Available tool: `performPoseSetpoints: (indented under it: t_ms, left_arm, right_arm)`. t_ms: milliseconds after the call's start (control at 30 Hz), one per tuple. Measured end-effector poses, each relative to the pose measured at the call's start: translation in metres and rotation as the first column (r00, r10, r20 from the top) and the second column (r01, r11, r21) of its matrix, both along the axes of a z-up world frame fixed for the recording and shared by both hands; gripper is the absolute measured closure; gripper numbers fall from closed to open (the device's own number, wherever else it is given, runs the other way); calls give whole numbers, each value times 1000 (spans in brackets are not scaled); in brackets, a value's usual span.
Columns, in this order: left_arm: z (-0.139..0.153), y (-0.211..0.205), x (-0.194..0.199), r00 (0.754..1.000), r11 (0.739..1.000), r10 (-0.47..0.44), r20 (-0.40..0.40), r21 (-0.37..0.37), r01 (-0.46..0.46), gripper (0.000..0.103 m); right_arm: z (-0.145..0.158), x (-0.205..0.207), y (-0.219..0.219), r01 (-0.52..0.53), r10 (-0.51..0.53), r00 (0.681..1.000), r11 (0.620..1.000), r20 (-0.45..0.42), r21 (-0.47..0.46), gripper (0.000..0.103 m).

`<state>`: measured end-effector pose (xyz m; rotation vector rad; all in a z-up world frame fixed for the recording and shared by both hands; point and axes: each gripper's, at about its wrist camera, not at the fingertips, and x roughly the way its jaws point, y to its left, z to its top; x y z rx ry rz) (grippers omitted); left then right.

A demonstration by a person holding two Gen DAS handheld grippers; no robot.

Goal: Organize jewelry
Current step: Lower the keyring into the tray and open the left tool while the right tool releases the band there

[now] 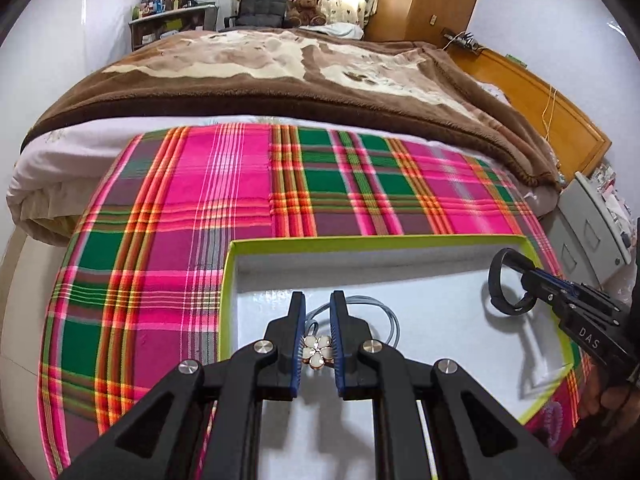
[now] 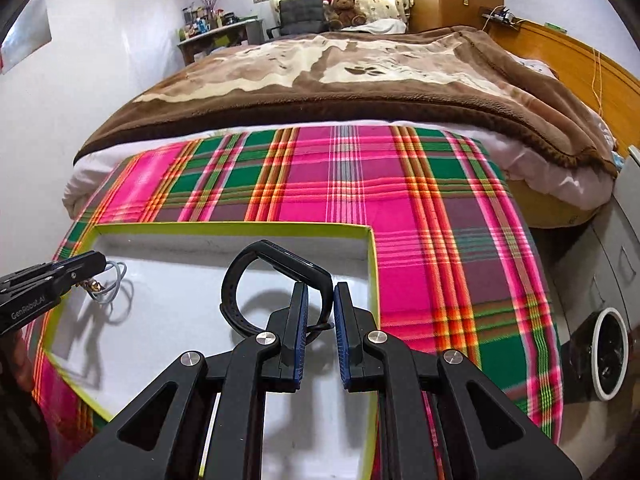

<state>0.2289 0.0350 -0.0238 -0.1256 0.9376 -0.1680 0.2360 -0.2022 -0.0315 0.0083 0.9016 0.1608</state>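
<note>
Left wrist view: the left gripper (image 1: 318, 340) has its fingers (image 1: 295, 344) clenched on a flower charm (image 1: 317, 351), whose grey cord (image 1: 384, 320) loops over the white floor of a green-rimmed box (image 1: 360, 241). To the right, the right gripper (image 1: 524, 276) grips a black band (image 1: 505, 285) above the same box. Beneath the box lies a pink and green plaid cloth (image 1: 224, 184), spread on a bed with a brown blanket (image 1: 280, 80). A teddy bear (image 1: 306, 9) sits at the far end.

left wrist: close, angled down | right wrist: same | shared: white tray (image 1: 400, 276), bed (image 2: 320, 92)
</note>
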Motion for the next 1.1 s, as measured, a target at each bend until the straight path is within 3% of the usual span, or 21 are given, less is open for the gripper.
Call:
performPoseSetpoints:
  t_ms: [533, 700, 867, 1100]
  left_arm:
    - [-8, 0, 7, 999, 1000, 2, -36, 0, -2, 88]
    - [-6, 2, 6, 999, 1000, 11, -30, -10, -11, 74]
    - [-3, 2, 1, 1000, 1000, 5, -22, -21, -6, 68]
    - [20, 5, -24, 999, 998, 3, 38, -57, -1, 57]
  right_arm:
    - [-6, 9, 6, -7, 6, 1000, 999, -11, -48, 89]
    - [-3, 8, 8, -13, 13, 1000, 999, 3, -43, 89]
    - [4, 4, 7, -11, 12, 1000, 1000, 19, -26, 89]
    - [27, -19, -1, -21, 20, 997, 1000, 74, 17, 72]
